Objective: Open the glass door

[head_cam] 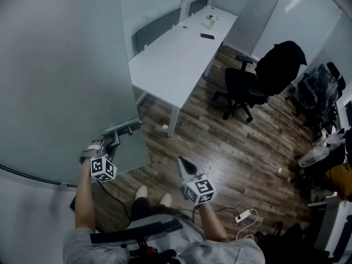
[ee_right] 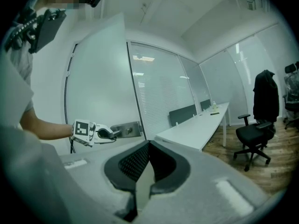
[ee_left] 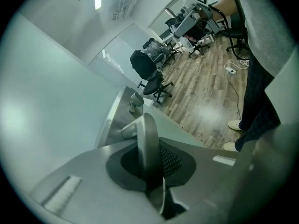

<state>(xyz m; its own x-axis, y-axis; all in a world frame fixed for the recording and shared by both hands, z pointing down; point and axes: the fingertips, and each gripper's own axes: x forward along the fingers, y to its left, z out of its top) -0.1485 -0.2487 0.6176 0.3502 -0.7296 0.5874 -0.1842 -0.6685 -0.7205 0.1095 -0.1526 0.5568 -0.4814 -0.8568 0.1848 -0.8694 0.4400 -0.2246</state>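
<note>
Two claws show: one left claw (head_cam: 114, 139) and one right claw (head_cam: 183, 163). Each carries one marker cube (head_cam: 103, 168), which makes two cubes. There is one glass door (head_cam: 60, 87) with one door handle (head_cam: 122, 127). One long white table (head_cam: 176, 56) bears two small things: one dark flat object (head_cam: 207, 36) and one pale item (head_cam: 211, 22) too small to tell. One black office chair (head_cam: 242, 89) stands by it, with one dark jacket (head_cam: 280, 59) over its back. Further chairs (head_cam: 324, 87) crowd the right edge, and their number cannot be told. On the floor are one white power strip (head_cam: 242, 217) and two pale shoes (head_cam: 142, 192).
</note>
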